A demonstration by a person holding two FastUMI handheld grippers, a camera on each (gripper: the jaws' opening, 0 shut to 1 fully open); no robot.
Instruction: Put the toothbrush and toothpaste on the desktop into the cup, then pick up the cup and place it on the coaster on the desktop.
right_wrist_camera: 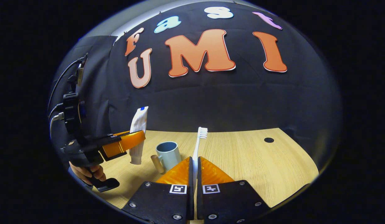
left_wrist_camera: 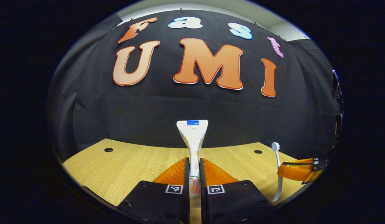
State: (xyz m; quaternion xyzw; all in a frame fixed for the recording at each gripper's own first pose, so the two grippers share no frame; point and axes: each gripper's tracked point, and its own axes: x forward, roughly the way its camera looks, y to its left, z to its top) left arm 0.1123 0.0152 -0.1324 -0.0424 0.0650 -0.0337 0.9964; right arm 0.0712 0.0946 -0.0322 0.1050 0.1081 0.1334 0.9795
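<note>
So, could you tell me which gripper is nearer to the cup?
Left. The left gripper holds the toothpaste just beside the cup; the right gripper holds the toothbrush slightly farther.

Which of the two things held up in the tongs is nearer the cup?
The toothpaste, held cap down in the left tongs, hangs just left of the cup. The toothbrush in the right tongs is nearer the camera.

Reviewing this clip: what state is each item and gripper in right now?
Left gripper: shut on the toothpaste.
Toothpaste: held upright, cap down, above the desktop.
Right gripper: shut on the toothbrush.
Toothbrush: held upright, bristles up.
Cup: upright on the desktop; nothing sticks out of it.
</note>
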